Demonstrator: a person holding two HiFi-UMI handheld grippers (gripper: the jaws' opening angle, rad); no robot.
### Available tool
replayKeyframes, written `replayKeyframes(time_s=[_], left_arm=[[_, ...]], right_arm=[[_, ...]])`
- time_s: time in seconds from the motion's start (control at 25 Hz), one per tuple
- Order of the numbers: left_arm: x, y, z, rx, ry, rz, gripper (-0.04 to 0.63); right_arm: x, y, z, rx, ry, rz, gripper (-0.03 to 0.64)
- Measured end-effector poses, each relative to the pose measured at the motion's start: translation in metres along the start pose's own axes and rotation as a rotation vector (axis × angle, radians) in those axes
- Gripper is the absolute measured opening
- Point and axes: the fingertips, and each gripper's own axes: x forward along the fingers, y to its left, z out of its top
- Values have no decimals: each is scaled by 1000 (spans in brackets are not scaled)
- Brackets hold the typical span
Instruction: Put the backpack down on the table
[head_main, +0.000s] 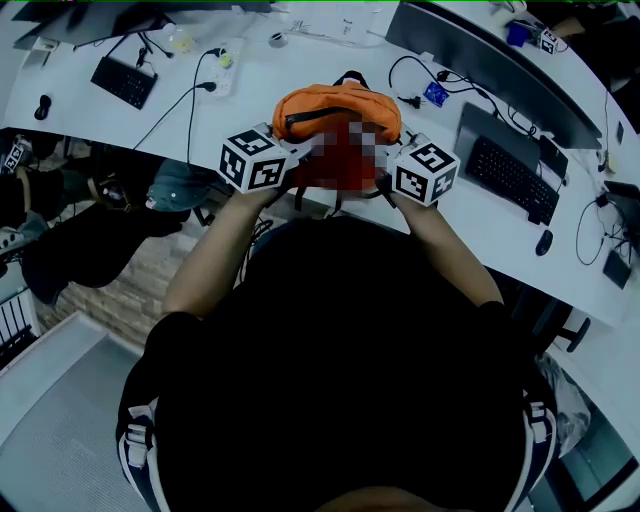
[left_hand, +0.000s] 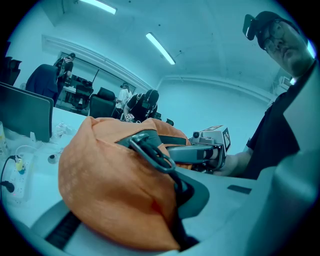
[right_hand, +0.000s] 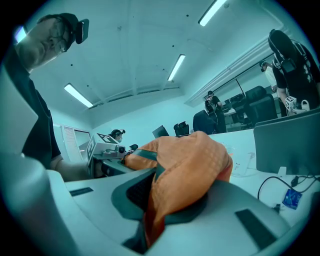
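The left claw (left_hand: 167, 220) and the right claw (right_hand: 160, 205) are each clamping shut on a fold of the orange backpack (head_main: 338, 110), one at either side. They are holding it over the near edge of the white bench (head_main: 250, 100); whether its base is touching cannot be told. The fabric is bunching and sagging, so it is likely handling as soft, light and limp. The side folds or the strap ring (left_hand: 152, 151) seem the surest holds.
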Motion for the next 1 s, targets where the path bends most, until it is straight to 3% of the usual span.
replayKeyframes(time_s=[0.52,1.0], left_arm=[[-10,19,7,-14,-1,3,32],[-15,41,15,-5,12,-38,32]], right_arm=[[22,-1,7,-10,23,14,43],[43,-9,15,3,8,-29,43]])
